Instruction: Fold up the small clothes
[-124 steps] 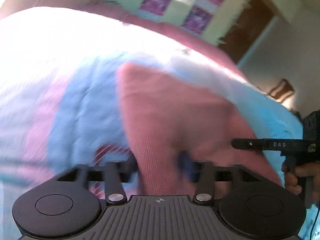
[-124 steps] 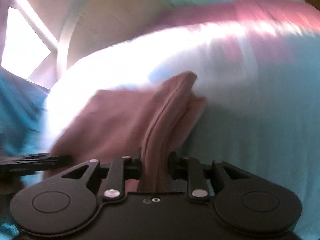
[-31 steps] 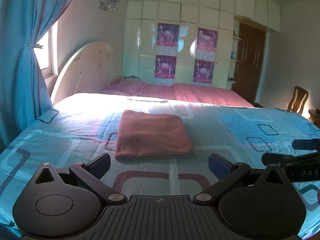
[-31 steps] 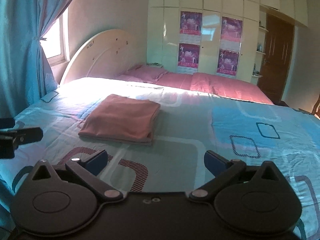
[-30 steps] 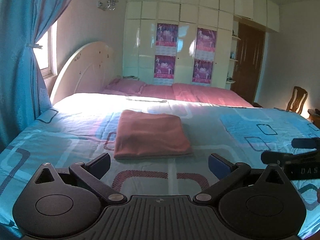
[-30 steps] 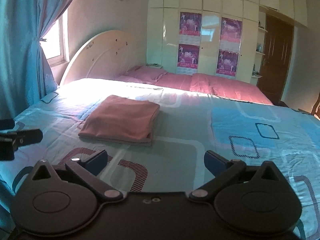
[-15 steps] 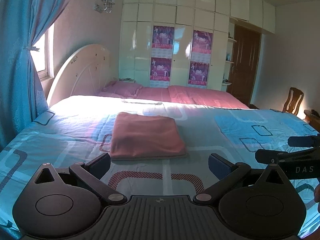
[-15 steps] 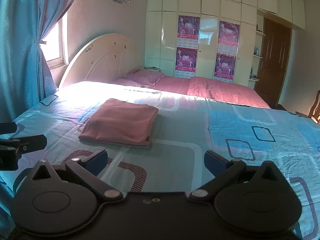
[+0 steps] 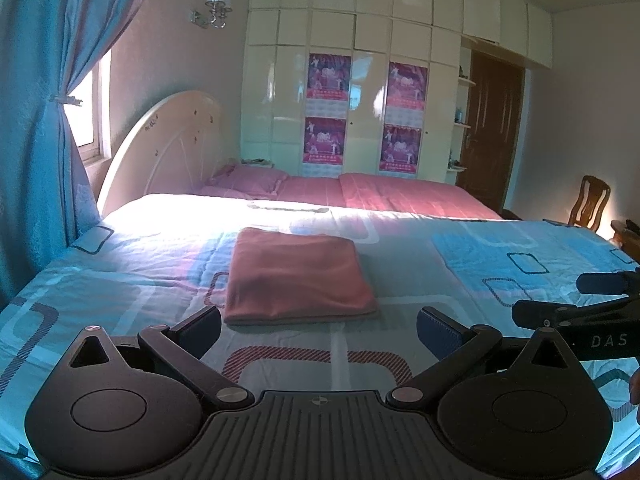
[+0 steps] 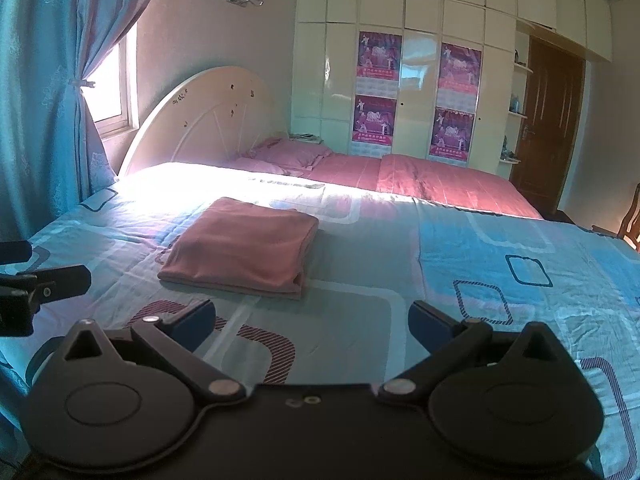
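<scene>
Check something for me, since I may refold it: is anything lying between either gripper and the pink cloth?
Nothing visible. Only bare bedspread lies between the open left gripper and the folded pink cloth, and likewise ahead of the open right gripper.

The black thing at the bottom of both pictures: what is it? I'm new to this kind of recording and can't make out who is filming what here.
It is a hand-held two-finger gripper; a person carries one in each hand, and each has a wide-angle camera looking forward along its fingers. One picture comes from the left gripper, the other from the right gripper. Each also catches the other tool at its edge. Both have their jaws spread wide and hold nothing. Ahead is a bed with a blue patterned bedspread, and on it lies a pink cloth, folded into a neat flat rectangle, apart from both grippers. At the back are a cream headboard, pink pillows and a wardrobe with posters.
</scene>
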### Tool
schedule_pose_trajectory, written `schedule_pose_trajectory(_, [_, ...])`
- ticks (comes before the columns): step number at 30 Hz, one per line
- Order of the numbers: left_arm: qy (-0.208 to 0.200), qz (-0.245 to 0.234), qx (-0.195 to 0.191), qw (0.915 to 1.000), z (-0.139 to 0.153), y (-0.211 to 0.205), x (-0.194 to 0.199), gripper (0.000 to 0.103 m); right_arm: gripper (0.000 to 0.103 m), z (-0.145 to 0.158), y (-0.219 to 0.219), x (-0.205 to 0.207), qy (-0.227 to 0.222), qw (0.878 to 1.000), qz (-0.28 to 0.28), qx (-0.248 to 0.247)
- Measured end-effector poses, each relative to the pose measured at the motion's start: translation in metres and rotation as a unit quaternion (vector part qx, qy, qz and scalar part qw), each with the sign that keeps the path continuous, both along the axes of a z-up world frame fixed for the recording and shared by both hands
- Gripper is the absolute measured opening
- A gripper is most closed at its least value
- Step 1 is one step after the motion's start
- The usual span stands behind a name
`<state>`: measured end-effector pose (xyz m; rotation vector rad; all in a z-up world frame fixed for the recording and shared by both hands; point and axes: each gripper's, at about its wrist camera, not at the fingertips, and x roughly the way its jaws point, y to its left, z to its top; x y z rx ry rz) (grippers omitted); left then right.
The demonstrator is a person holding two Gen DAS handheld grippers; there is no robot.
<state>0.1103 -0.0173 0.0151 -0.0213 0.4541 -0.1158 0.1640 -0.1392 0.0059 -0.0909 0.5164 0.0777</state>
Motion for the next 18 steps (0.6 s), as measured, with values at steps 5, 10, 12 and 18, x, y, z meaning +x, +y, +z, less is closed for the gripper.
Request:
schedule_pose_trajectory(5, [0.0,0.001,-0.001,1.0,0.0003,-0.0007,-0.0006,0.103,0.102,0.0002,-0.0015,-0.0002,-0.002,1.0,-0.004,0.002])
schedule_pose_trajectory(10, [0.0,0.0,0.0,1.0,0.0012,-0.0017,0.0001,0.103,0.102,0.0004,-0.0046,0.0006,-0.002,1.0,-0.006,0.002])
schedule_pose_trajectory(12, [-0.001,-0.001,0.001,1.0,0.002,-0.0032,0.0003,0.103,0.102,0.0007,-0.0058,0.0004,-0.003,1.0,-0.005,0.002])
schedule_pose_trajectory(18, [-0.002,-0.002,0.002,1.0,0.0025,-0.0054,0.002,0.103,0.102,0.0009,-0.0074,-0.0008,-0.003,1.0,-0.005,0.0])
